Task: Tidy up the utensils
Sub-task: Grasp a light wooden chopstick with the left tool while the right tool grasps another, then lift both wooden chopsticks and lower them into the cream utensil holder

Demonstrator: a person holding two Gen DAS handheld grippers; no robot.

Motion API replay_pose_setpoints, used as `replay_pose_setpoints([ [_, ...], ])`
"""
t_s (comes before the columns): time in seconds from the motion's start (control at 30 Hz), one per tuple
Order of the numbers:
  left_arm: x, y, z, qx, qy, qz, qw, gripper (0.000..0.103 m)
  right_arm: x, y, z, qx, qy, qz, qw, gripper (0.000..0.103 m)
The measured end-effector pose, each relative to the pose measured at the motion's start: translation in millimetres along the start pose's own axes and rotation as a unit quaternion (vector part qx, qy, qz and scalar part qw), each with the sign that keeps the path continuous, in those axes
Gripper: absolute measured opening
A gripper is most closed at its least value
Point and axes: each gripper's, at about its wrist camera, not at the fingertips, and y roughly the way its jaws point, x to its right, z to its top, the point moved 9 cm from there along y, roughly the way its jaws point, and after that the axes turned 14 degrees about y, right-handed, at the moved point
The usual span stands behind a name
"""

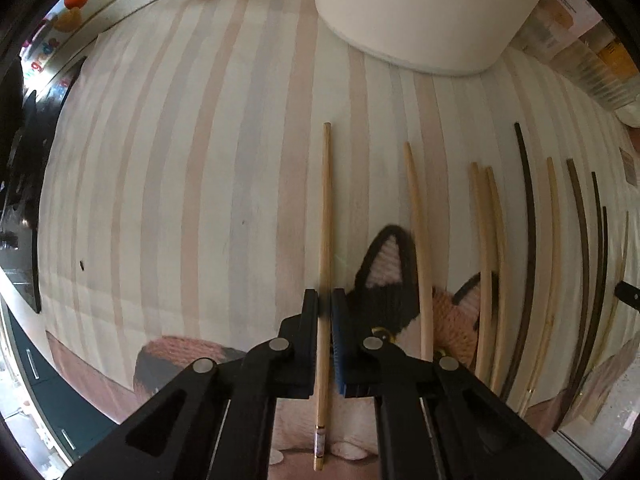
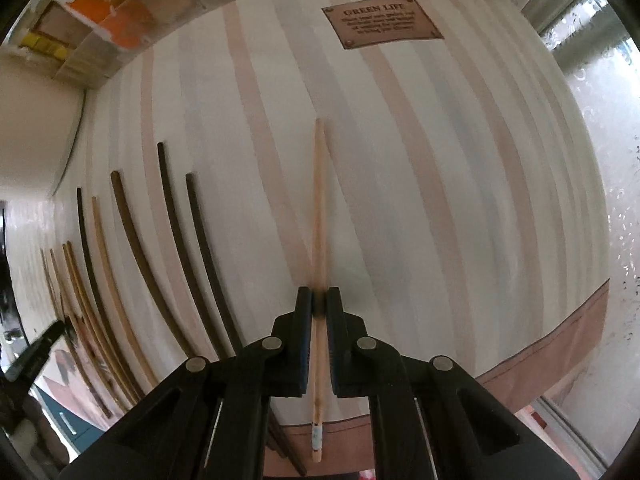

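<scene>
A pale chopstick (image 1: pixel 325 216) lies on the striped cloth (image 1: pixel 180 160), clamped between the left gripper (image 1: pixel 326 304) fingers. The right gripper (image 2: pixel 319 302) pinches another pale chopstick (image 2: pixel 318 208) on the same cloth. More loose chopsticks (image 1: pixel 528 240), pale and dark, lie between the two grippers.

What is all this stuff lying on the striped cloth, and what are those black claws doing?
Light wooden chopstick: one, pale tan, between the left claw's jaws.
Light wooden chopstick with white band: one, pale tan, between the right claw's jaws.
Loose chopsticks: several, tan and dark brown, in a row between the two claws.
Striped tablecloth: one, cream with pink and grey stripes, under everything.
White round container: one, at the far edge.
Brown label patch: one, reading GREEN LIFE, on the cloth.
Left gripper: black, shut on its chopstick.
Right gripper: black, shut on its chopstick.
</scene>
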Motion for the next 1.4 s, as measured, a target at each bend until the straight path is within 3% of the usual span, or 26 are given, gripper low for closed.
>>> replay_pose_setpoints([
  [0.13,-8.1,1.2,8.3,-0.004,0.006,-0.005,1.0,0.006,-7.6,7.8,21.6,-0.004,-0.013,-0.024,1.0,0.01],
  [0.43,-29.8,8.2,1.3,-0.029,0.0,-0.043,0.9987,0.013,-19.3,23.5,12.5,-0.006,-0.029,-0.054,0.998,0.023],
  [0.63,-21.9,6.0,-5.9,-0.034,0.03,-0.015,0.9989,0.011,-11.0,26.4,10.2,-0.013,-0.025,-0.049,0.998,0.025],
  [0.8,-13.1,11.7,-11.4,-0.029,0.042,-0.007,0.9987,0.005,-6.2,11.1,30.1,-0.014,-0.026,-0.047,0.998,0.024],
  [0.9,2.9,14.0,-11.4,-0.017,0.053,0.008,0.9984,0.004,-5.7,9.7,30.2,0.004,-0.028,-0.042,0.999,0.009],
  [0.93,5.1,15.6,-0.2,-0.016,0.053,0.008,0.9984,0.004,-4.3,9.0,30.1,0.007,-0.025,-0.039,0.999,0.008],
  [1.13,14.8,-3.3,-2.4,0.005,0.049,0.006,0.9988,0.004,5.1,4.1,26.2,0.006,0.009,0.009,1.0,0.007],
  [1.4,-1.4,-55.2,-4.8,0.057,0.024,0.004,0.9981,0.004,-1.3,-34.1,13.8,0.047,0.003,0.051,0.998,0.007],
])
